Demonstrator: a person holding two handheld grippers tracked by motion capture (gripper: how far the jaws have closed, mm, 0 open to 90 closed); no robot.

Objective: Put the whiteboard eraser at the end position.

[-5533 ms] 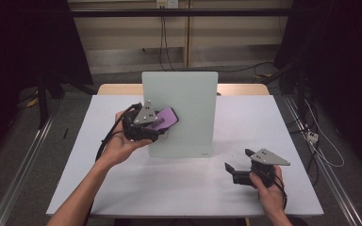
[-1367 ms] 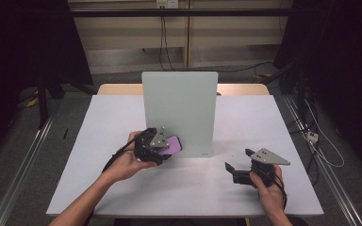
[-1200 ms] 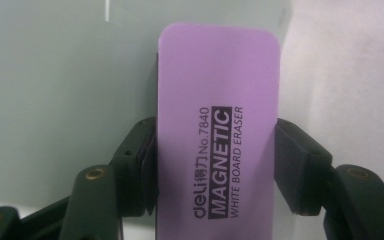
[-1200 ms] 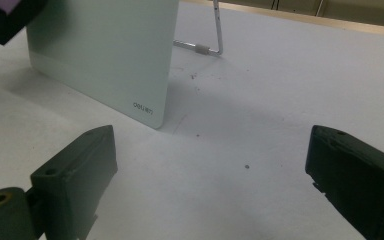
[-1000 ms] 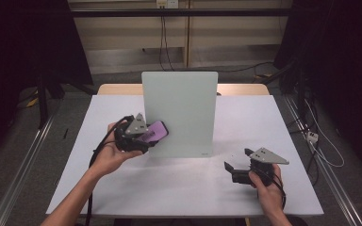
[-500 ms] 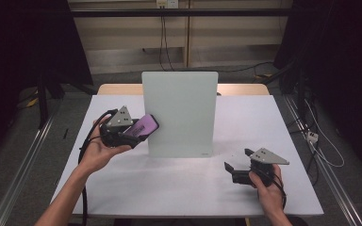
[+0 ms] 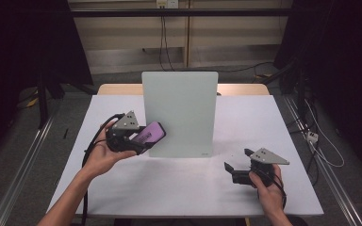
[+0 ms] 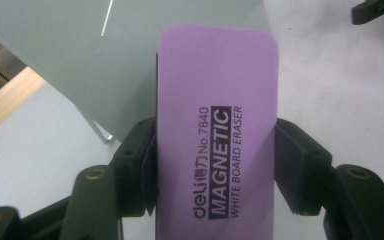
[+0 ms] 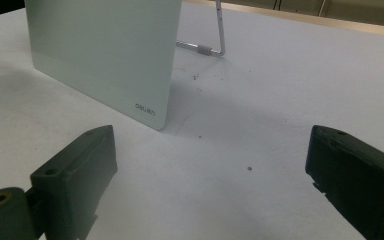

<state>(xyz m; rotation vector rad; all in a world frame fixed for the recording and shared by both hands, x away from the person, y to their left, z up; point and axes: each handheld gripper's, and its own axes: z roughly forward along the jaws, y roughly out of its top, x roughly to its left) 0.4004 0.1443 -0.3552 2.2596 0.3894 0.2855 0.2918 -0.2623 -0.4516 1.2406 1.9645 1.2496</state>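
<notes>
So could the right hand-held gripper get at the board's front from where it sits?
Probably yes: the right hand-held gripper rests open on the table, with bare tabletop between it and the board. The eraser in the left one sits at the board's far edge, not between.

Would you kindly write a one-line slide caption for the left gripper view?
Left gripper clamps a purple magnetic whiteboard eraser before the upright glass board.

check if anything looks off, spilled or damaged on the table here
Nothing stands out. The whiteboard stands upright on its wire stand, the purple eraser sits squarely in the left gripper, and the table shows just a few tiny dark specks.
</notes>
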